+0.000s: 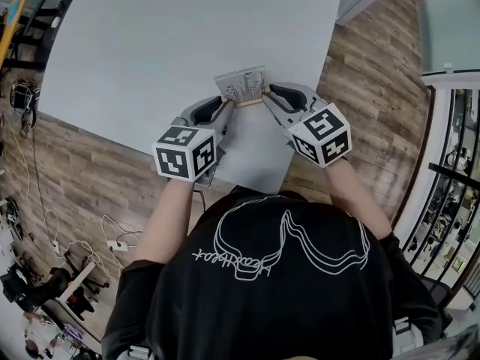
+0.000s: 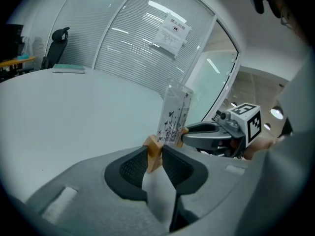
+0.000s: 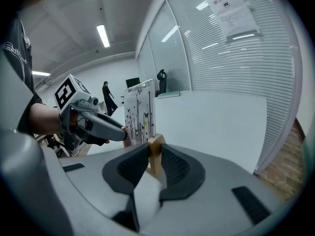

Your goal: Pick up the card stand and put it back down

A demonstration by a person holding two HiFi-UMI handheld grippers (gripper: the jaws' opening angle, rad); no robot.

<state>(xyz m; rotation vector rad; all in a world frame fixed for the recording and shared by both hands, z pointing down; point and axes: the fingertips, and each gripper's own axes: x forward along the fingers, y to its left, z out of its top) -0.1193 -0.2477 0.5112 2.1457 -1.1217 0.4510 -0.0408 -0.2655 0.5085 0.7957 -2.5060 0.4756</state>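
The card stand is a short wooden bar (image 1: 250, 101) with a printed card (image 1: 241, 85) standing upright in it, near the front of the white table (image 1: 165, 58). My left gripper (image 1: 225, 109) is shut on the bar's left end (image 2: 153, 150), and the card (image 2: 173, 116) rises just beyond the jaws. My right gripper (image 1: 268, 94) is shut on the bar's right end (image 3: 156, 150), with the card (image 3: 139, 116) behind it. Each gripper shows in the other's view: the right one (image 2: 206, 134) and the left one (image 3: 98, 124). Whether the bar rests on the table I cannot tell.
The table's front corner (image 1: 259, 178) lies just below the grippers, with wood floor (image 1: 82, 178) on both sides. Cables and a power strip (image 1: 112, 242) lie on the floor at the left. A glass wall with blinds (image 2: 142, 53) and an office chair (image 2: 56, 38) stand beyond the table.
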